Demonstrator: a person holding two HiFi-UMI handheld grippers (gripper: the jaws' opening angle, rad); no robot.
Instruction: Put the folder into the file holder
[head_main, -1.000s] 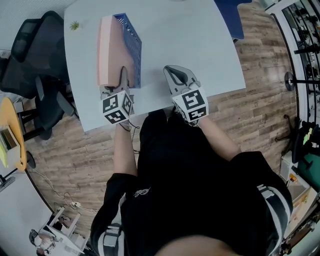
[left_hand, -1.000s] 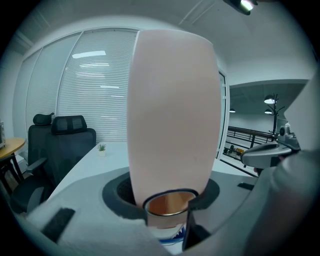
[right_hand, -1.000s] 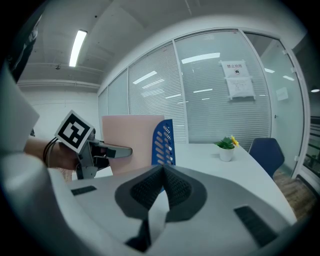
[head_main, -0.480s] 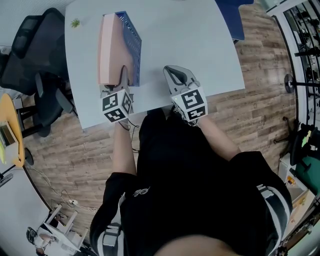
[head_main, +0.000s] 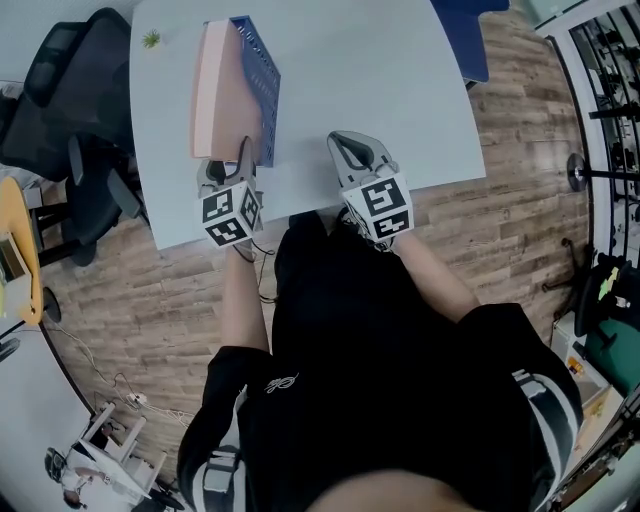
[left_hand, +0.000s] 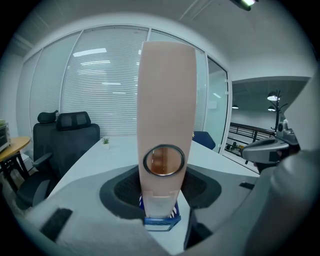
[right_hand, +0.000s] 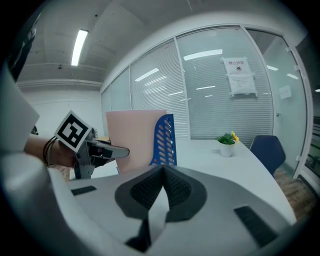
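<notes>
Head view, folder (head_main: 220, 95) in file holder (head_main: 258, 80) at table (head_main: 370, 90) edge, room rightward

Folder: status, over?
Left gripper opening, folder between its jaws. Right gripper shut, empty. Folder upright in the blue file holder. Nothing blocking.

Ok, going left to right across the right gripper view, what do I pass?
left gripper (jaws opening, folder between them) → pink folder → blue file holder → potted plant → blue chair
</notes>
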